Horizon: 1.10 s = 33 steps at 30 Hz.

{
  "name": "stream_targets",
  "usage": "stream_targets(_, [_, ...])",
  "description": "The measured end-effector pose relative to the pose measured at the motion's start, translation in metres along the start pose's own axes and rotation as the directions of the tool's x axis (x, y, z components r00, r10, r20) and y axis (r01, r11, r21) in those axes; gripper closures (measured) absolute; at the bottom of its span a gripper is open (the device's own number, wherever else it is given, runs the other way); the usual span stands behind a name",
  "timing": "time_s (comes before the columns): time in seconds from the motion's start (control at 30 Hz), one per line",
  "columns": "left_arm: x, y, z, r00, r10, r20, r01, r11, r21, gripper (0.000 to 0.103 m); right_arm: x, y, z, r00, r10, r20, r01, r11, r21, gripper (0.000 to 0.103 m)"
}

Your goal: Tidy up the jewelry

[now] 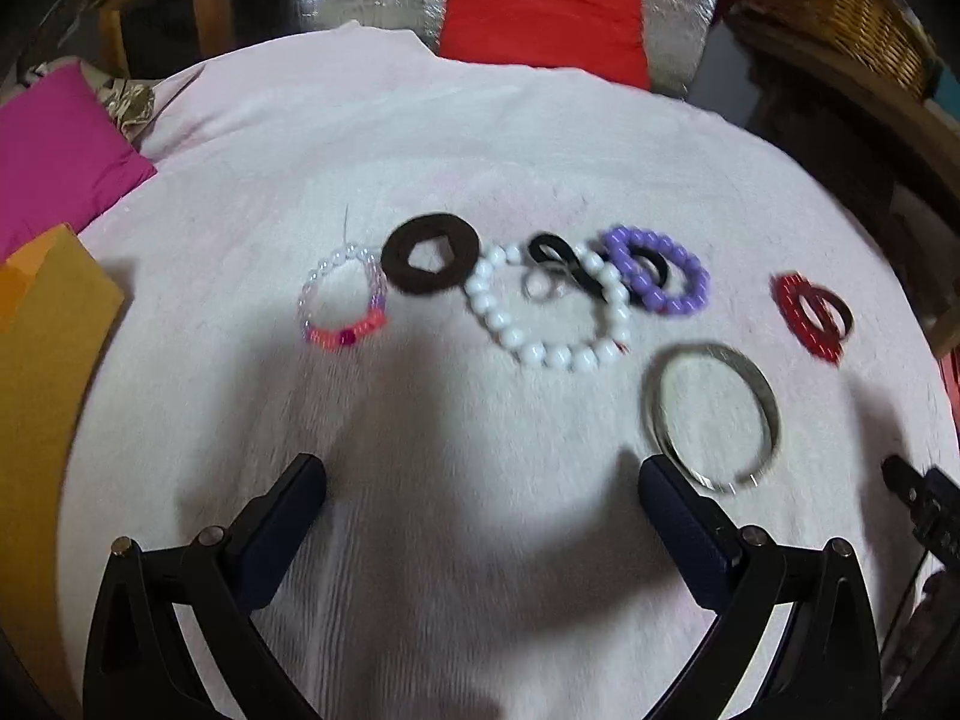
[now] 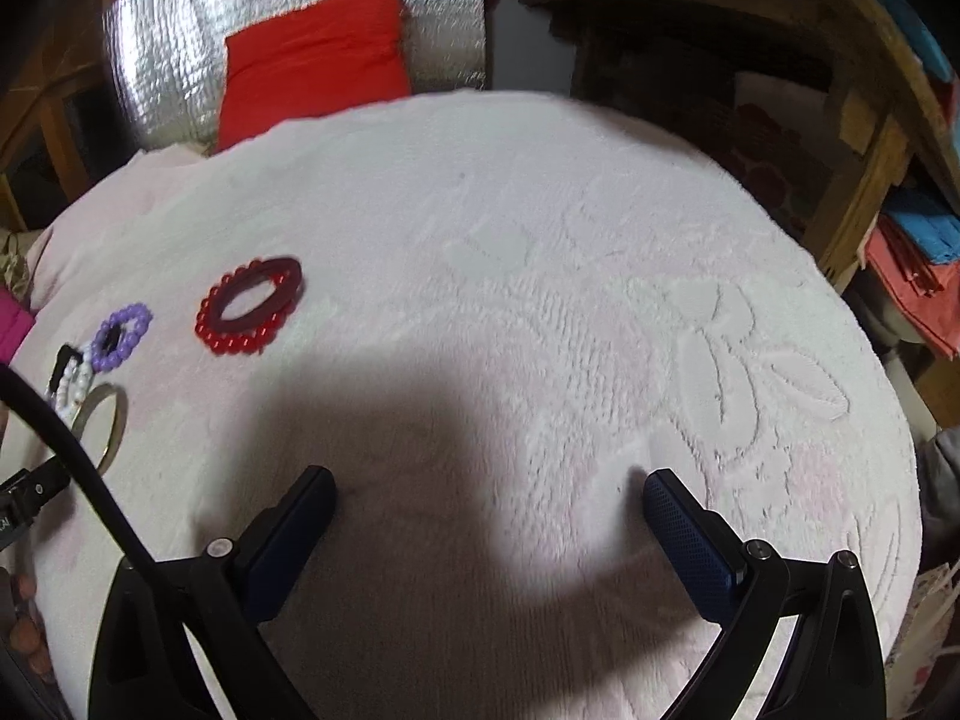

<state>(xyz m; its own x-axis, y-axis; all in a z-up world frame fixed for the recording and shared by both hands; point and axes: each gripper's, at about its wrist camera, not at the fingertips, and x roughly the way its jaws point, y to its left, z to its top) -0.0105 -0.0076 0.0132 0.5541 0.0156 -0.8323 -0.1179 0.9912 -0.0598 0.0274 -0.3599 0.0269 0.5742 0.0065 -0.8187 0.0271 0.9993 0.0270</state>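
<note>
In the left wrist view a row of jewelry lies on a white towel (image 1: 480, 540): a clear and pink bead bracelet (image 1: 343, 295), a dark brown hair tie (image 1: 429, 260), a white bead bracelet (image 1: 549, 309) with a black hair tie (image 1: 555, 252) over it, a purple bead bracelet (image 1: 660, 270), a red bead bracelet (image 1: 811, 315) and a silver bangle (image 1: 712, 414). My left gripper (image 1: 480, 474) is open and empty, just short of the row; its right finger touches the bangle's near edge. My right gripper (image 2: 489, 489) is open and empty over bare towel, right of the red bracelet (image 2: 249, 306).
A red cushion (image 1: 543, 12) and silver foil panel (image 2: 174, 66) stand beyond the towel. A magenta cushion (image 1: 54, 150) and an orange-brown box (image 1: 42, 360) lie at the left. A wicker basket (image 1: 840, 18) and wooden shelving (image 2: 780, 90) are at the right.
</note>
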Motion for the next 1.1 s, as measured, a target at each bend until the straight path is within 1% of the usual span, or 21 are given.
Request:
stream_targets(0.03, [-0.008,0.0,-0.002,1.0,0.013,0.023,-0.013,1.0,-0.001,0.0,-0.002,-0.001,-0.001,1.0,-0.001,-0.01,0.001,1.0,-0.004,0.0])
stream_targets(0.07, [-0.02,0.001,-0.003,0.997,0.044,0.062,-0.044,0.999,-0.003,0.0,-0.005,-0.001,-0.002,1.0,-0.005,-0.015,0.005,1.0,-0.002,0.0])
stream_targets(0.13, [-0.05,0.001,-0.003,0.982,0.093,0.162,-0.095,0.995,0.008,0.0,-0.011,0.0,-0.003,1.0,-0.004,-0.024,0.005,1.0,0.016,0.0])
stream_targets(0.17, [-0.067,0.001,-0.003,0.968,0.121,0.217,-0.128,0.992,0.016,0.0,-0.015,0.001,-0.004,1.0,0.004,-0.025,-0.004,1.0,0.021,0.0])
stream_targets(0.2, [-0.085,0.0,-0.004,0.95,0.151,0.274,-0.162,0.987,0.02,0.0,-0.023,0.003,-0.004,1.0,0.016,-0.014,-0.016,1.0,0.024,0.0])
stream_targets(0.27, [-0.117,0.001,-0.008,0.913,0.171,0.371,-0.192,0.981,0.02,0.0,-0.044,0.009,-0.002,0.998,0.023,0.055,-0.024,1.0,0.014,0.0])
stream_targets(0.33, [-0.143,0.006,-0.011,0.882,0.177,0.436,-0.203,0.979,0.012,0.0,-0.075,0.016,0.001,0.989,0.025,0.143,-0.025,1.0,0.0,0.0])
stream_targets(0.4, [-0.163,0.01,-0.011,0.855,0.192,0.481,-0.223,0.975,0.007,0.0,-0.114,0.025,0.0,0.966,0.063,0.249,-0.056,0.998,-0.032,0.0])
stream_targets(0.43, [-0.174,0.011,-0.015,0.843,0.199,0.5,-0.235,0.972,0.009,0.0,-0.14,0.03,-0.002,0.943,0.084,0.323,-0.071,0.996,-0.052,0.0])
stream_targets(0.47, [-0.181,0.013,-0.017,0.836,0.201,0.51,-0.239,0.971,0.01,0.0,-0.16,0.034,-0.006,0.919,0.095,0.383,-0.077,0.995,-0.062,0.0])
stream_targets(0.53, [-0.191,0.021,-0.019,0.836,0.19,0.515,-0.222,0.975,0.001,0.0,-0.188,0.043,-0.015,0.875,0.125,0.469,-0.103,0.992,-0.072,0.0])
stream_targets(0.57, [-0.191,0.025,-0.02,0.84,0.187,0.509,-0.212,0.977,-0.008,0.0,-0.194,0.048,-0.014,0.866,0.14,0.481,-0.118,0.99,-0.075,0.0])
stream_targets(0.6, [-0.193,0.03,-0.019,0.844,0.185,0.504,-0.204,0.979,-0.019,0.0,-0.196,0.053,-0.019,0.863,0.156,0.481,-0.137,0.988,-0.073,0.0])
stream_targets(0.67, [-0.197,0.037,-0.018,0.84,0.198,0.504,-0.205,0.978,-0.041,0.0,-0.189,0.062,-0.021,0.879,0.197,0.434,-0.183,0.98,-0.075,0.0])
stream_targets(0.77, [-0.193,0.05,-0.011,0.819,0.254,0.514,-0.252,0.965,-0.075,0.0,-0.166,0.079,-0.01,0.908,0.252,0.334,-0.23,0.968,-0.105,0.0])
stream_targets(0.8, [-0.196,0.051,-0.017,0.815,0.263,0.516,-0.261,0.962,-0.078,0.0,-0.158,0.083,-0.006,0.918,0.26,0.299,-0.237,0.965,-0.113,0.0])
stream_targets(0.87, [-0.191,0.059,-0.016,0.821,0.277,0.499,-0.262,0.96,-0.101,0.0,-0.141,0.091,0.001,0.927,0.292,0.235,-0.279,0.956,-0.089,0.0])
stream_targets(0.97, [-0.182,0.068,-0.016,0.832,0.286,0.476,-0.268,0.958,-0.107,0.0,-0.116,0.091,0.008,0.923,0.347,0.164,-0.352,0.936,-0.002,0.0])
stream_targets(1.03, [-0.176,0.071,-0.016,0.828,0.301,0.474,-0.288,0.952,-0.102,0.0,-0.112,0.094,-0.001,0.926,0.337,0.171,-0.346,0.938,0.024,0.0])
stream_targets(1.07, [-0.172,0.072,-0.017,0.83,0.307,0.465,-0.295,0.95,-0.1,0.0,-0.107,0.096,0.001,0.929,0.32,0.186,-0.331,0.943,0.026,0.0])
stream_targets(1.1, [-0.17,0.072,-0.017,0.836,0.303,0.458,-0.292,0.952,-0.096,0.0,-0.116,0.091,-0.009,0.929,0.312,0.2,-0.324,0.946,0.028,0.0])
